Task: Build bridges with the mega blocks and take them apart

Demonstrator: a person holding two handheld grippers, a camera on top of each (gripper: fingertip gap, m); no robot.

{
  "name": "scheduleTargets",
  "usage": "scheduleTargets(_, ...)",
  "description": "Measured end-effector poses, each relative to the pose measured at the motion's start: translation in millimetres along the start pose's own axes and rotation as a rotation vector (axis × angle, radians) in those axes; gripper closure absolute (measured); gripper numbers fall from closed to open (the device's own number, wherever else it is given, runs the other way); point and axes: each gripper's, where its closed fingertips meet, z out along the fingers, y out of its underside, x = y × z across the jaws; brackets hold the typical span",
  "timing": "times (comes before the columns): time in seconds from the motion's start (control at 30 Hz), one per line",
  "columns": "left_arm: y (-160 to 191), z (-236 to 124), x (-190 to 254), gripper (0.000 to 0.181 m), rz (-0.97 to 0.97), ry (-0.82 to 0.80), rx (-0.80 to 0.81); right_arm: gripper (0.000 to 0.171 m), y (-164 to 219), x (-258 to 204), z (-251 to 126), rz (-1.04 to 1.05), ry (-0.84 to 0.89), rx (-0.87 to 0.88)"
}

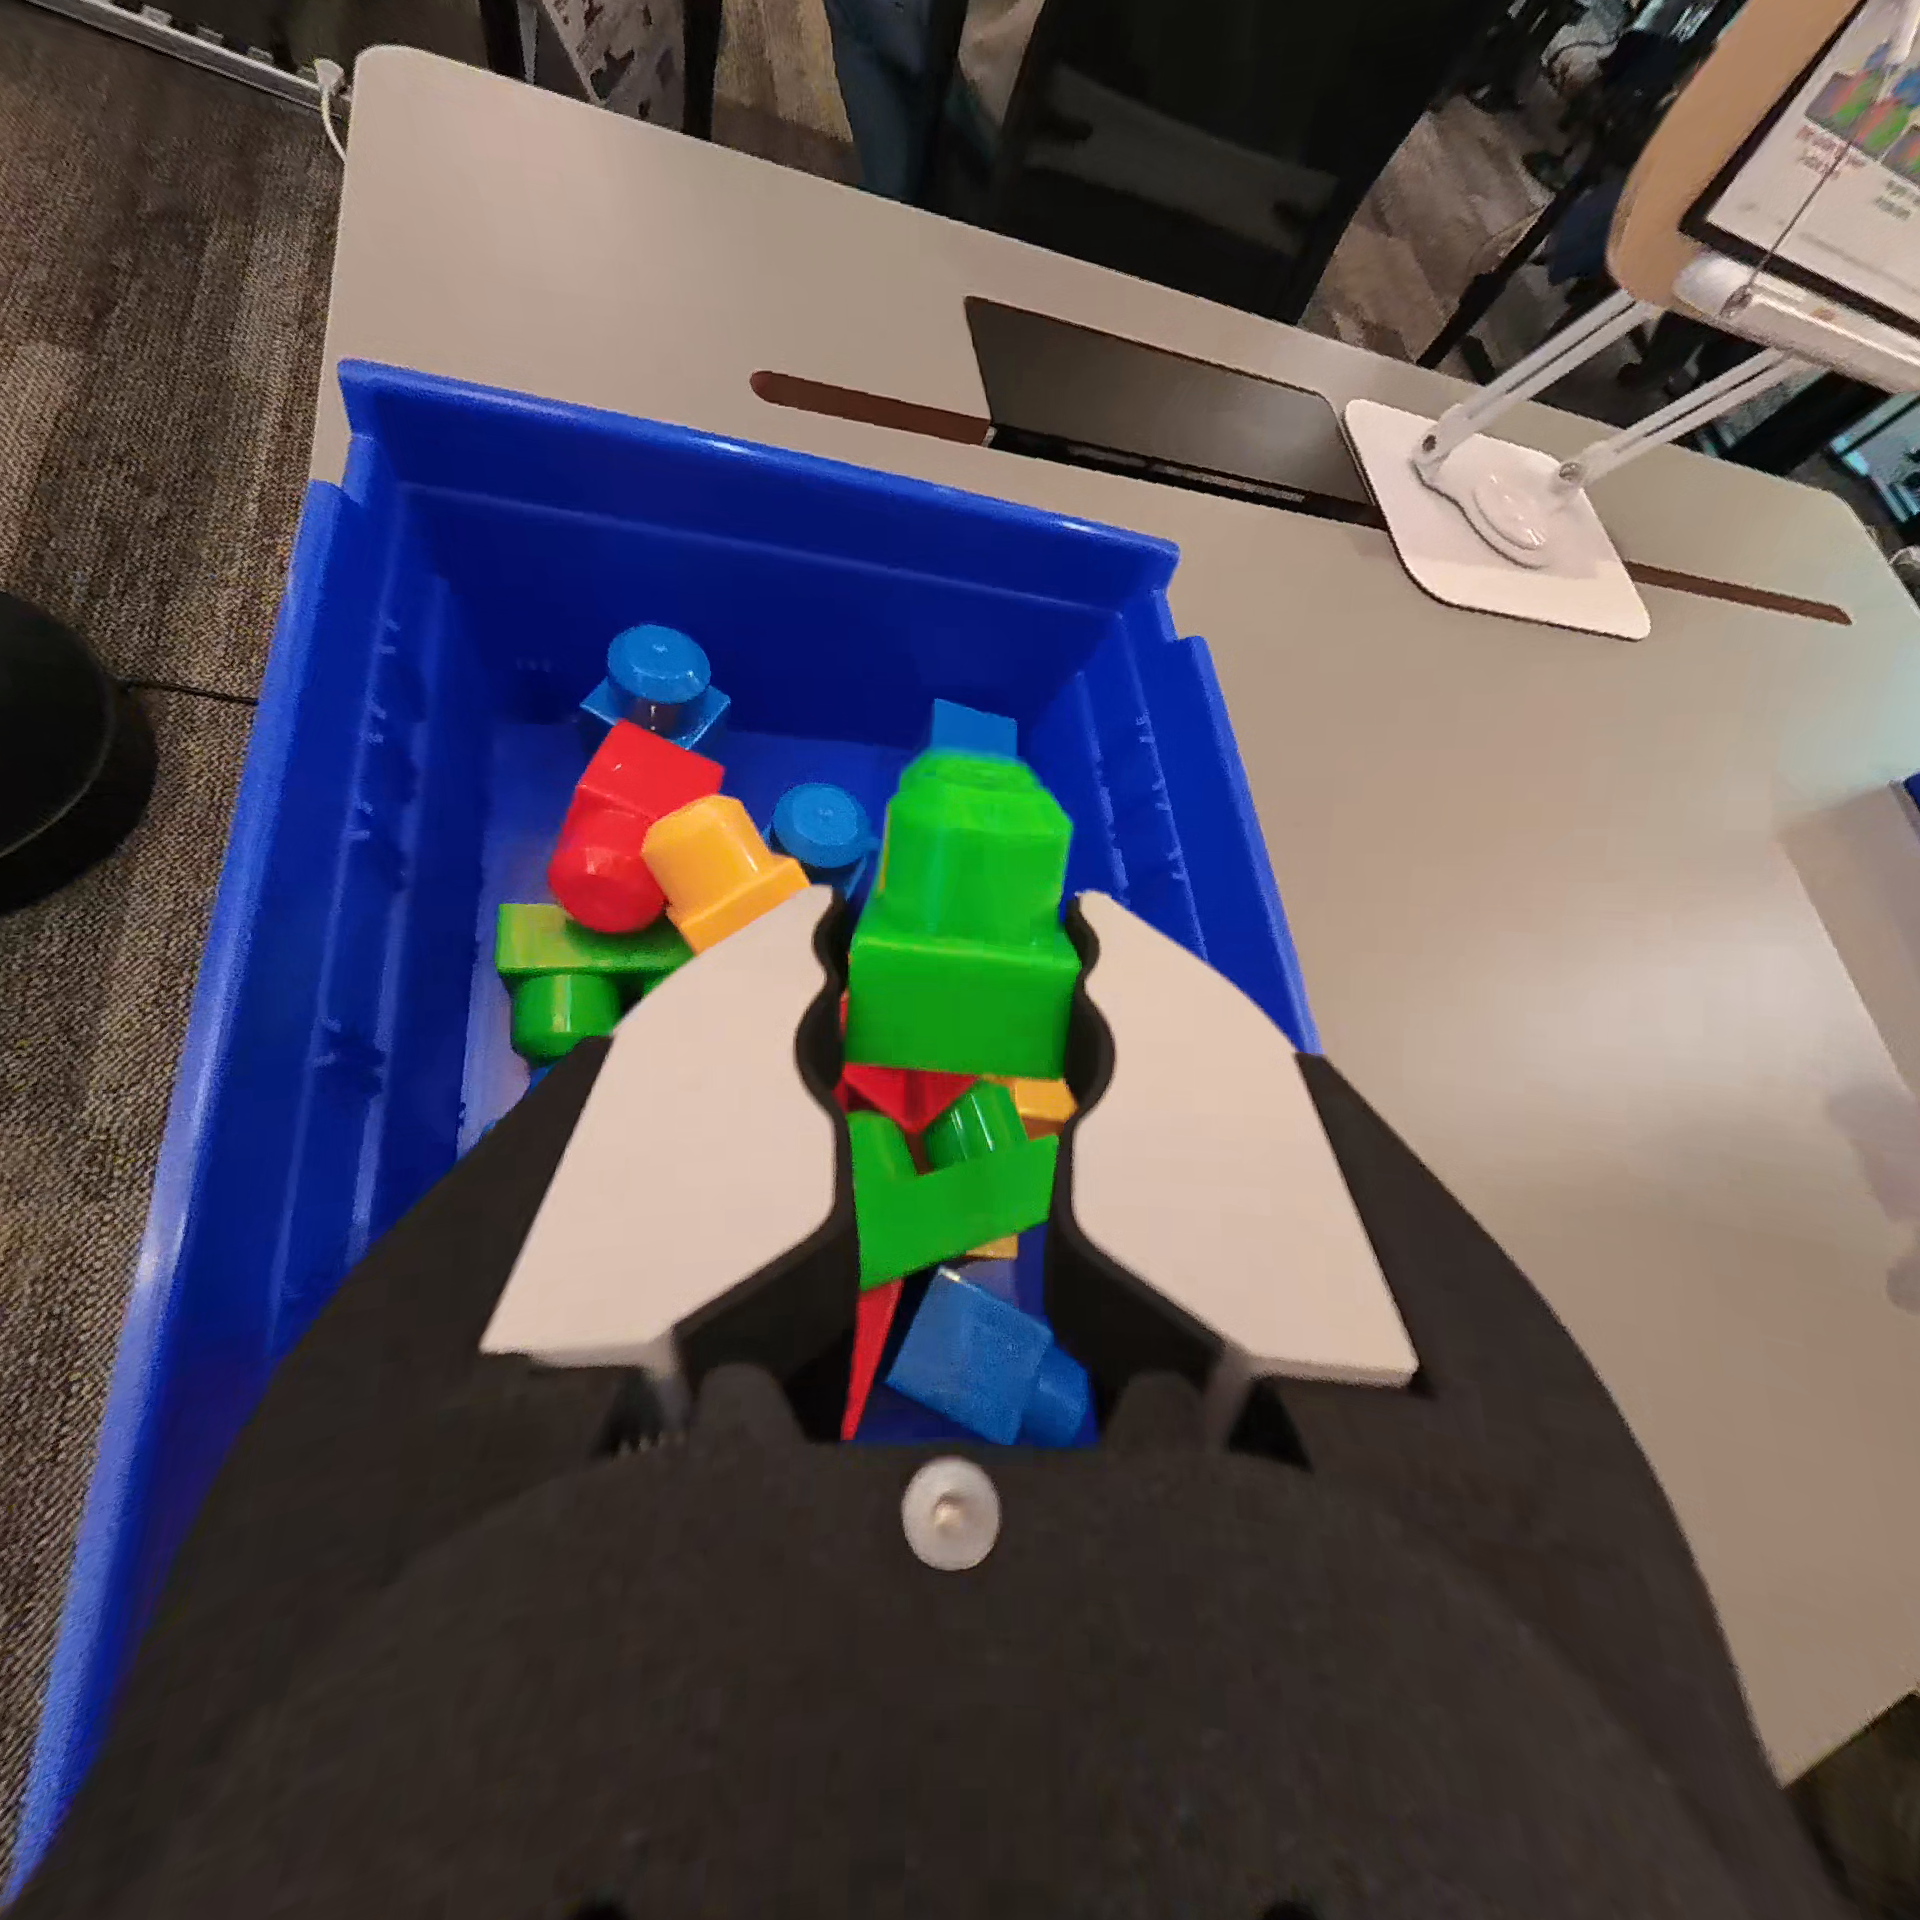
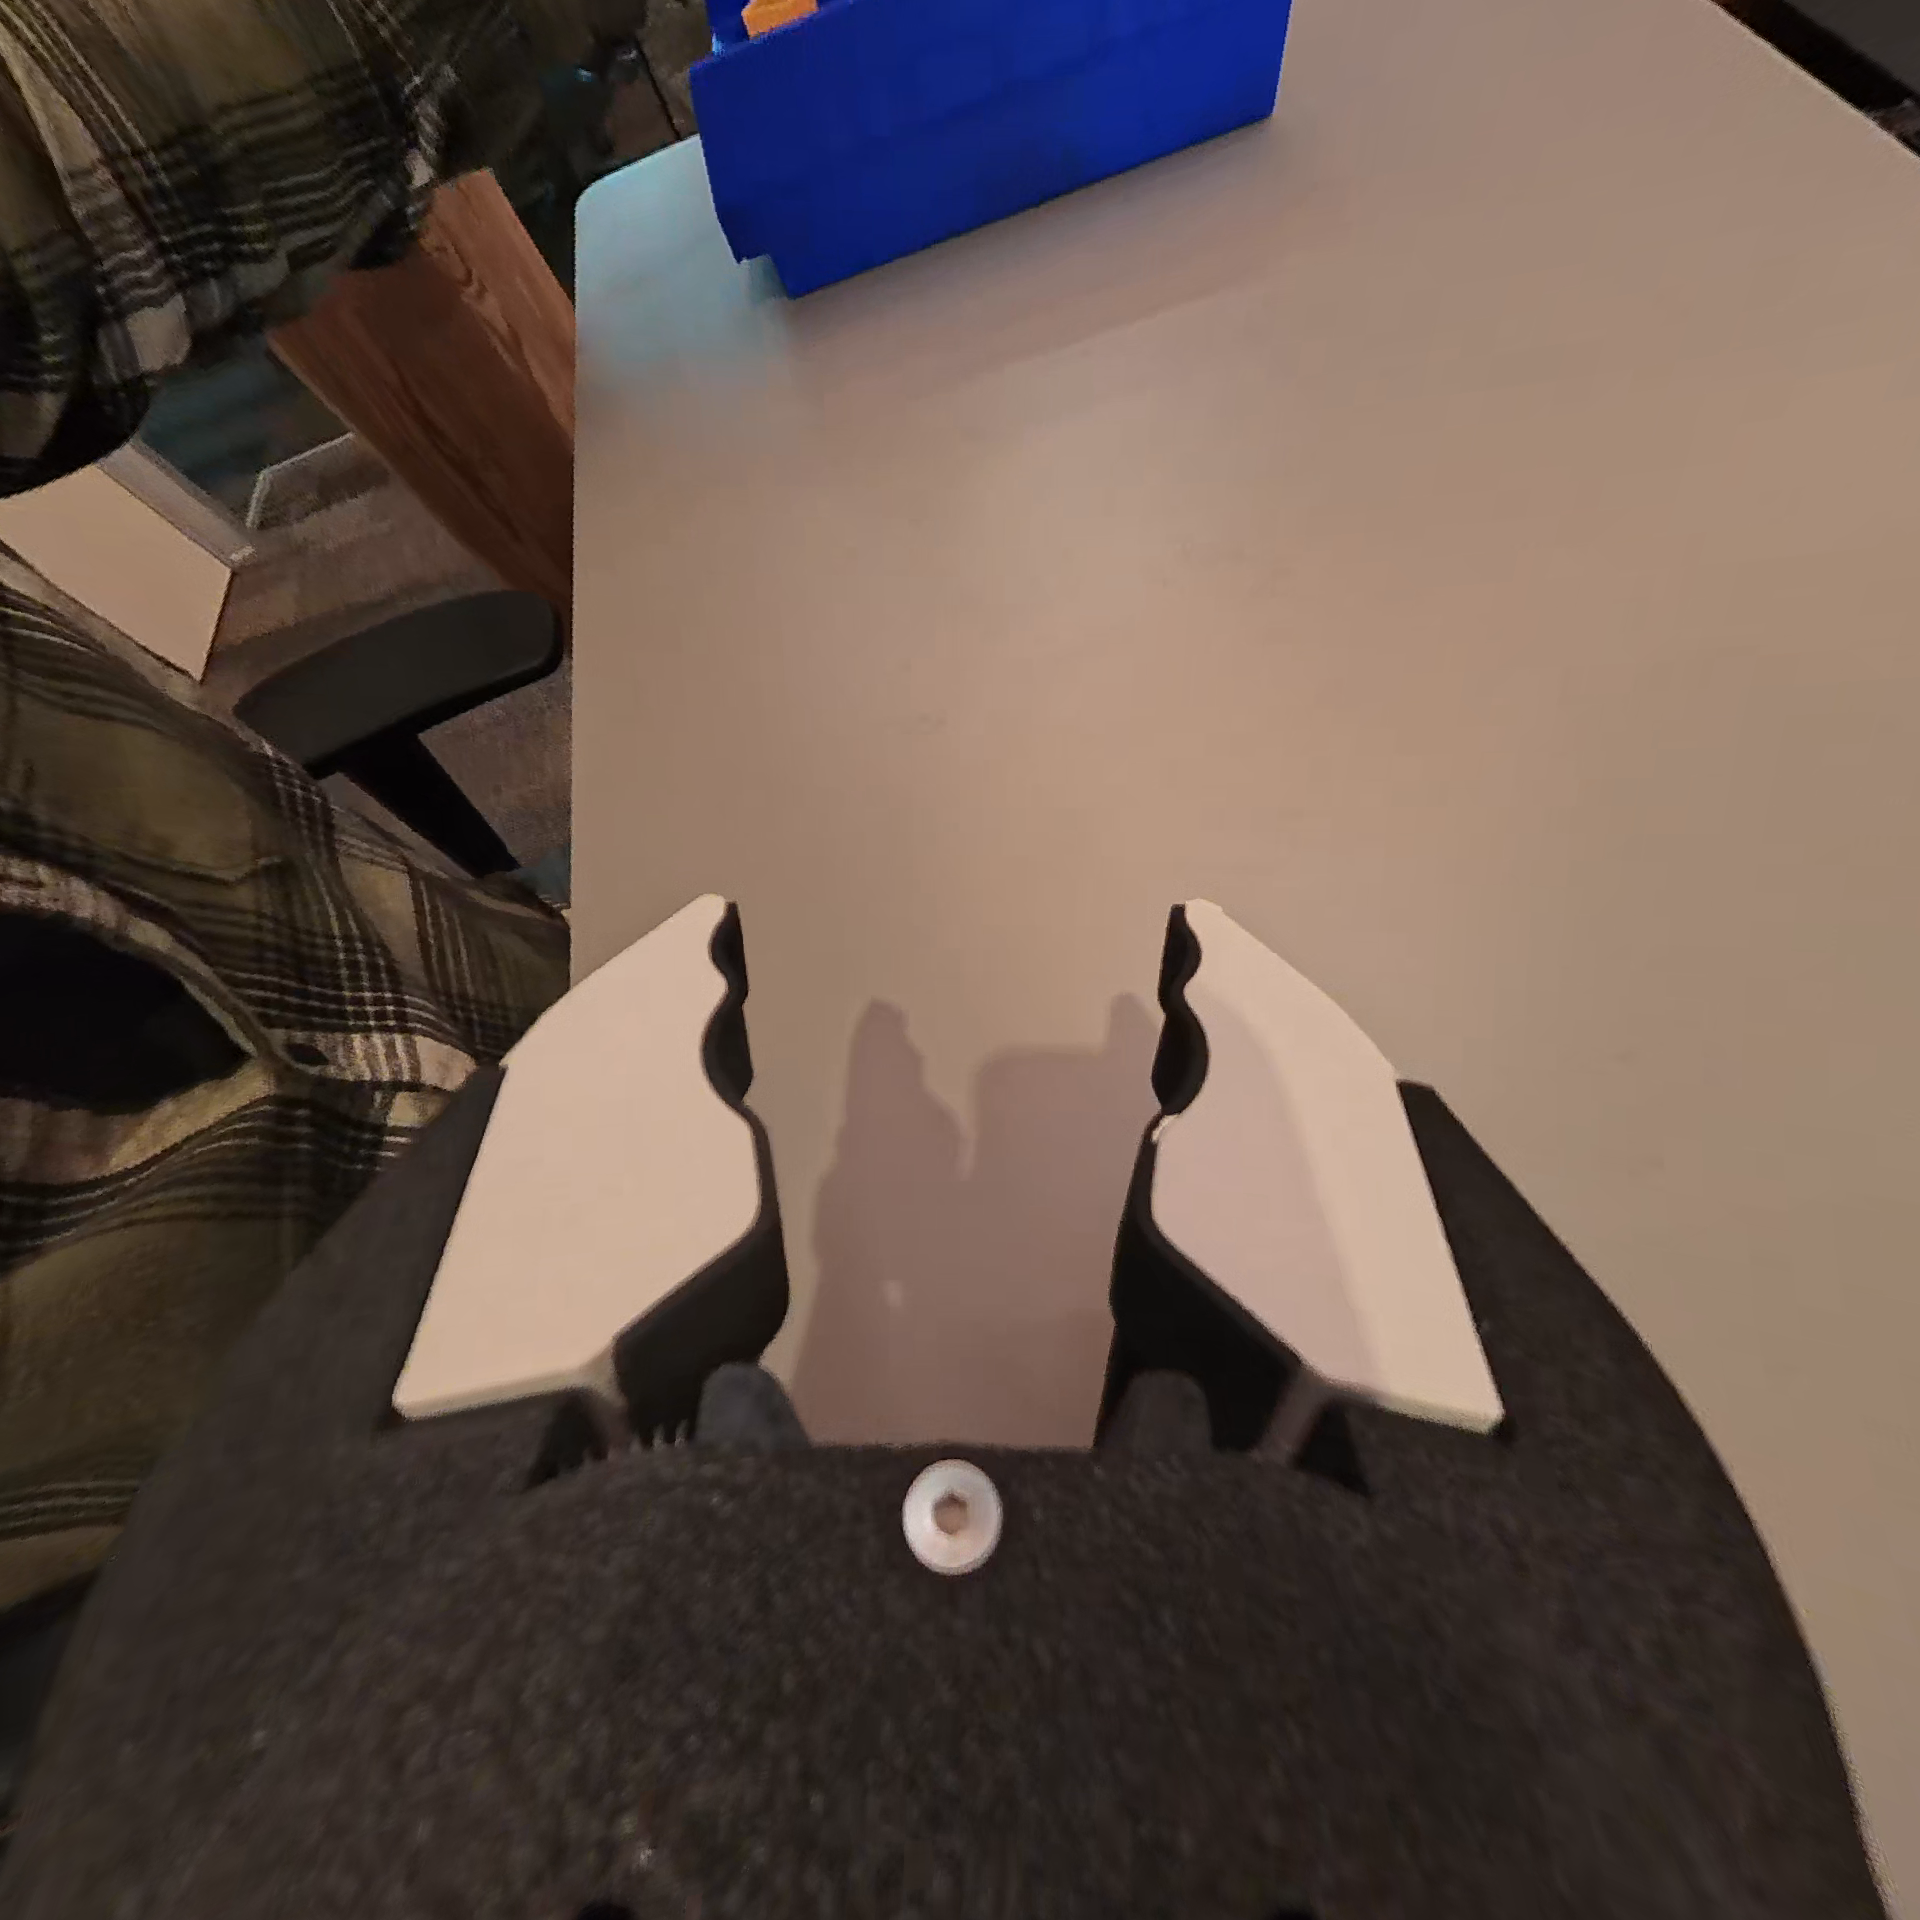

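My left gripper is shut on a green block, holding it above the blue bin. The bin holds several loose mega blocks: a red one, a yellow one, blue ones and other green ones. More blocks show between my fingers, a green one and a blue one. My right gripper is open and empty, low over the bare grey table. The blue bin shows far ahead in the right wrist view.
A white lamp base and a dark flap sit on the table behind the bin. A board with a printed sheet hangs at the top right. A person's plaid sleeve and a chair armrest lie left of the table edge.
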Motion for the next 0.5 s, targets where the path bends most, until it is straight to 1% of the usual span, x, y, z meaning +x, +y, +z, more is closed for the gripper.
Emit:
scheduleTargets(0.03,0,3,0,0.142,-0.008,0.005,0.003,0.094,3,1,-1,0.006,0.01,-0.003)
scheduleTargets(0.07,-1,5,0,0.138,-0.016,0.004,0.003,0.092,6,2,-2,0.013,0.025,-0.007)
scheduleTargets(0.13,-3,5,-2,0.122,-0.007,-0.027,0.006,0.09,12,3,-8,0.025,0.048,-0.014)
scheduleTargets(0.23,-22,-7,18,0.11,0.055,-0.034,0.083,0.09,19,3,-28,0.039,0.1,-0.009)
scheduleTargets(0.3,-39,-18,48,0.105,0.124,-0.01,0.142,0.091,26,3,-49,0.047,0.143,-0.017)
scheduleTargets(0.37,-49,-26,89,0.1,0.212,0.031,0.179,0.091,37,6,-78,0.057,0.21,-0.047)
scheduleTargets(0.43,-51,-29,141,0.1,0.311,0.102,0.194,0.091,49,13,-113,0.063,0.301,-0.082)
scheduleTargets(0.5,-42,-25,198,0.099,0.403,0.202,0.19,0.093,62,23,-152,0.072,0.388,-0.118)
